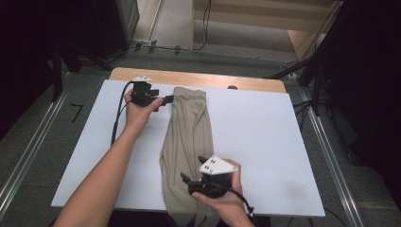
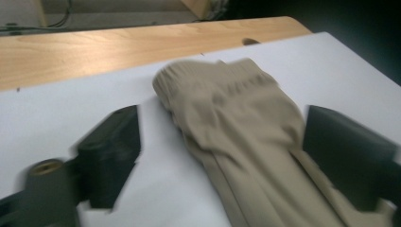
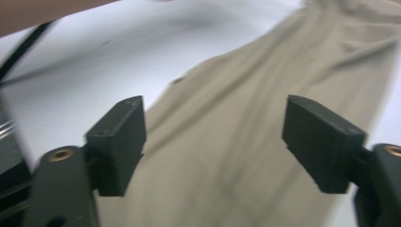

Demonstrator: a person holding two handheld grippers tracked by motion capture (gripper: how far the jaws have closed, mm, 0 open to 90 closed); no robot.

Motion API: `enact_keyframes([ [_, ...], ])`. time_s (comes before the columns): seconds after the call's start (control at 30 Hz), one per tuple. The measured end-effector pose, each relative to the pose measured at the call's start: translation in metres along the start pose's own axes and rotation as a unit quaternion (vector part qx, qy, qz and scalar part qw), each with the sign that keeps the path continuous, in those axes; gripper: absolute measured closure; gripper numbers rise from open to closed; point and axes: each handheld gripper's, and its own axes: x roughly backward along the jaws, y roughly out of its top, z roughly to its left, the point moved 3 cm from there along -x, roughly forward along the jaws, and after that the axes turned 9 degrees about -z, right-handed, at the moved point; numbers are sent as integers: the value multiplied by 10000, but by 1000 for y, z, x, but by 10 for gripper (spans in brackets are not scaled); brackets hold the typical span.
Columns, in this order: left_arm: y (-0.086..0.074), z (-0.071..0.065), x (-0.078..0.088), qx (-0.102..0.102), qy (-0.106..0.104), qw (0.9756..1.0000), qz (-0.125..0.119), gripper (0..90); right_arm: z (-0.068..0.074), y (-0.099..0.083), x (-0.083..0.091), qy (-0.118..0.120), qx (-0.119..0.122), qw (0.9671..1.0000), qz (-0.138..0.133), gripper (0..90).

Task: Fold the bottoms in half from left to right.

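Note:
A beige garment (image 1: 189, 137) lies folded lengthwise down the middle of the white tabletop (image 1: 265, 142), its near end hanging over the front edge. My left gripper (image 1: 167, 100) is at the garment's far left edge, pointing right. In the left gripper view it (image 2: 222, 125) is open, with the garment's ribbed elastic end (image 2: 227, 104) lying between the jaws. My right gripper (image 1: 192, 169) hovers over the garment's near part. In the right gripper view it (image 3: 215, 113) is open over the beige cloth (image 3: 246, 142), with nothing held.
A bare wooden strip (image 1: 203, 78) runs along the table's far edge. The left gripper's black cable (image 1: 116, 120) trails across the white top at the left. Metal rails (image 1: 331, 156) and dark stands flank the table; white surface (image 1: 269, 123) spreads to the garment's right.

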Motion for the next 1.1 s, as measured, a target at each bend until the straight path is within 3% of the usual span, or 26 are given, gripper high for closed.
enact_keyframes([
  [0.1, -15, -7, 29, -44, -170, 9998, -115, 42, -29, 13, -4, -165, -108, 9998, -61, 159],
  [0.13, -21, -10, 40, -24, -316, 9993, -209, 12, -38, 17, -6, -233, -124, 9996, -71, 125],
  [0.23, -39, -21, 68, -246, -258, 9989, -294, 0, -61, 26, -16, -372, -202, 9990, -106, 4],
  [0.4, -73, -43, 106, -407, -313, 9981, -335, 0, -88, 38, -35, -267, -440, 9985, -168, 0],
  [0.6, -107, -58, 142, -626, -242, 9977, -37, 0, -116, 54, -63, -484, -414, 9980, -25, 0],
  [0.77, -128, -51, 172, -622, -158, 9979, -85, 0, -147, 59, -95, -713, -735, 9945, 220, 144],
  [0.9, -133, -40, 190, -499, -33, 9985, -226, 0, -170, 57, -121, -830, -1313, 9875, 278, 300],
  [0.93, -133, -37, 192, -504, 35, 9984, -241, 0, -175, 57, -127, -951, -1387, 9853, 318, 340],
  [1.0, -134, -34, 192, -338, -24, 9990, -303, 0, -184, 57, -140, -1186, -1422, 9819, 391, 401],
  [1.1, -135, -36, 189, -411, -53, 9989, -232, 0, -196, 58, -157, -1324, -1611, 9769, 460, 431],
])
